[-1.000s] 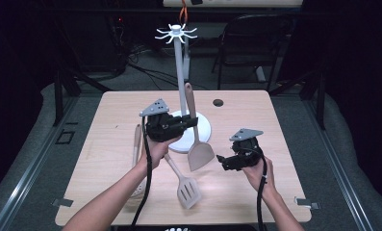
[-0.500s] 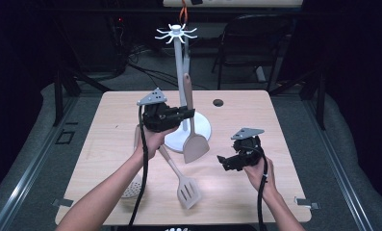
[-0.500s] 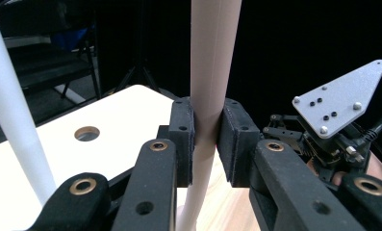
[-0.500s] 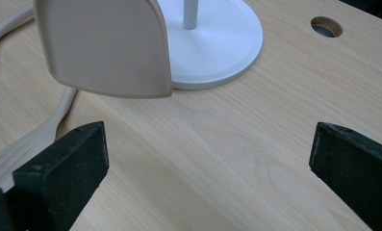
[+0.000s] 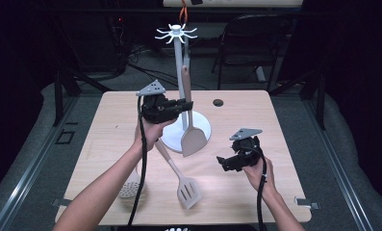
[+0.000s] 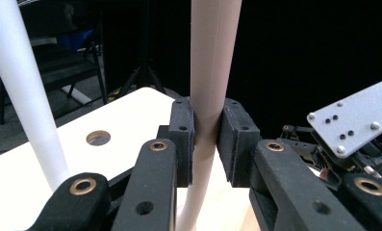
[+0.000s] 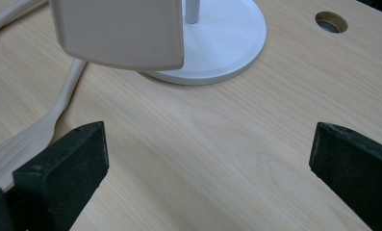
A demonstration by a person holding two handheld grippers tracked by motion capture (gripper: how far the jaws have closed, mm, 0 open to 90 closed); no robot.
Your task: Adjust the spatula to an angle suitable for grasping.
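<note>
Nearest me, my right gripper [image 5: 225,162] hovered low over the wood with its jaws spread wide and nothing between them, the bare table [image 7: 217,144] showing in the gap. Just beyond it and to my left lay the slotted turner [image 5: 186,188] and, partly under my forearm, a perforated spoon [image 5: 129,188].

Farther in, my left gripper [image 5: 186,105] had its jaws clamped on the handle of the solid spatula [image 5: 193,138], which hung upright, blade down, right beside the white pole of the utensil stand [image 5: 178,72]. I judged I was in the hanging step: the spatula was lifted but its top end sat well below the hook crown [image 5: 176,32]. The next move called for a straight climb, keeping the handle clear of the pole, then easing its end onto one prong.

Room was open above and toward the far edge; the round base [image 5: 202,126] and the pole crowded the blade closely.
</note>
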